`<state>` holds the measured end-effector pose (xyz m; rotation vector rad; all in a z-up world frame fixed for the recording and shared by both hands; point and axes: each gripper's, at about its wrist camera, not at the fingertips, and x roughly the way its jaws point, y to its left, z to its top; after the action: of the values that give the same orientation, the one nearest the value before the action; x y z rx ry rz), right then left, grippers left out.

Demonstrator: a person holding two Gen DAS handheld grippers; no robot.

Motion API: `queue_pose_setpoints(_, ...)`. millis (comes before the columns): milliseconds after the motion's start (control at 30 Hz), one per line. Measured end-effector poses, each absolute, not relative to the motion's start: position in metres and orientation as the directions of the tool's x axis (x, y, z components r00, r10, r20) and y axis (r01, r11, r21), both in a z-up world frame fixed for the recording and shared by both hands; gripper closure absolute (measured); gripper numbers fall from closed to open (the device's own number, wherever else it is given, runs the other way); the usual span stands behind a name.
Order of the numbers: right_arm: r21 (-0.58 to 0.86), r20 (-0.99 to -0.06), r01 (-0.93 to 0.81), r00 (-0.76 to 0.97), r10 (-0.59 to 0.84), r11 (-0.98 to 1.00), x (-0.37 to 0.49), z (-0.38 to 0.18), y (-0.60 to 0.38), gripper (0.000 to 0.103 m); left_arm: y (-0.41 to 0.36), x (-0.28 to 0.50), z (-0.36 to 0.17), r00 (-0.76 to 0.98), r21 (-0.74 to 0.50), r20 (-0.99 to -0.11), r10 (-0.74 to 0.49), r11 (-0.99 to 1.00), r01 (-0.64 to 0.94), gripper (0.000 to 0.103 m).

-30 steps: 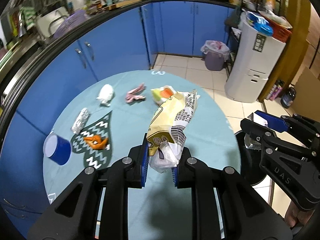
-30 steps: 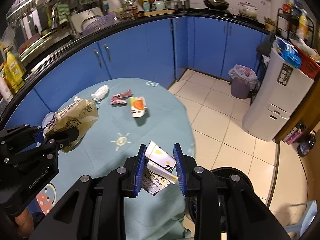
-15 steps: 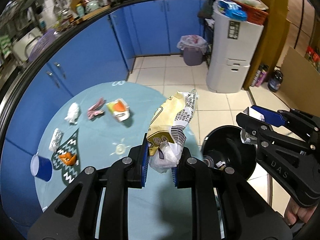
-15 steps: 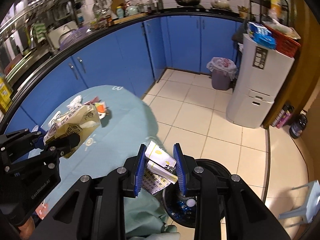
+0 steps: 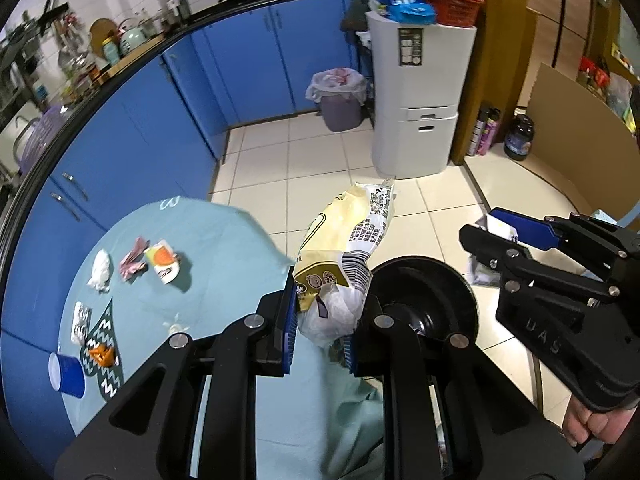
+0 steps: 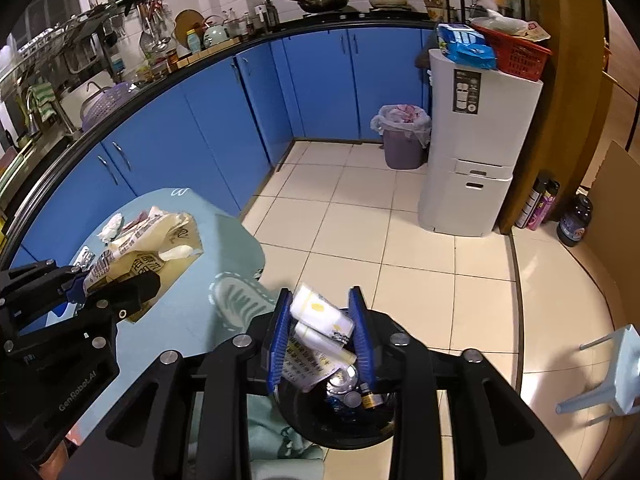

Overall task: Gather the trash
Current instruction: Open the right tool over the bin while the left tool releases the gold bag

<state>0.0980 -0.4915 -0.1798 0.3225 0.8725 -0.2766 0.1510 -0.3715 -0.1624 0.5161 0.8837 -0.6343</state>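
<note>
My left gripper is shut on a yellow snack bag and holds it in the air at the table's right edge, beside the black trash bin. My right gripper is shut on a white and yellow paper carton, directly above the black bin, which holds bottles and other trash. On the round teal table lie a white tissue, a pink wrapper, an orange and white wrapper, a silver packet, an orange scrap and a blue cup.
A white cabinet and a lined grey bin stand across the tiled floor. Blue kitchen cupboards curve behind the table. A pale blue stool stands at the right. Bottles stand by a cardboard sheet.
Both grippers have swung right from over the table toward the black bin, each keeping its load. The right gripper now hangs over the bin's opening.
</note>
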Motion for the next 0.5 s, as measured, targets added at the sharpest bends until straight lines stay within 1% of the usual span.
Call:
queue_pose_setpoints(33,0.154,-0.787,0.376,0.606,-0.117,0.914,0.096,-0.181,-0.495,0.06,-0.376,0.15,-0.163,0.474,0.153,-0.831,-0.292,0.699,0.698,0.083)
queue_pose_setpoints(67,0.147,-0.787,0.392,0.602,-0.132,0.908,0.094,-0.182,-0.498,0.047,-0.381,0.149,-0.163,0.473,0.155,-0.831,-0.293,0.695,0.702,0.083)
queue_pose_setpoints(100,0.142,-0.782,0.407,0.605,-0.149,0.902,0.091,-0.182,-0.502,0.017,-0.384,0.148,-0.163,0.472,0.156,-0.831,-0.294,0.692,0.705,0.084)
queue_pose_setpoints(133,0.132,-0.769,0.426,0.613,-0.178,0.895,0.087,-0.181,-0.506,0.014,-0.388,0.147,-0.163,0.473,0.159,-0.831,-0.295,0.688,0.708,0.083)
queue_pose_setpoints(267,0.055,-0.763,0.526,0.57,-0.304,0.849,0.079,-0.182,-0.523,0.014,-0.4,0.145,-0.165,0.466,0.161,-0.834,-0.297,0.676,0.719,0.083)
queue_pose_setpoints(500,0.068,-0.754,0.626,0.542,-0.371,0.777,0.061,-0.183,-0.556,0.014,-0.421,0.137,-0.167,0.451,0.163,-0.838,-0.307,0.649,0.743,0.083)
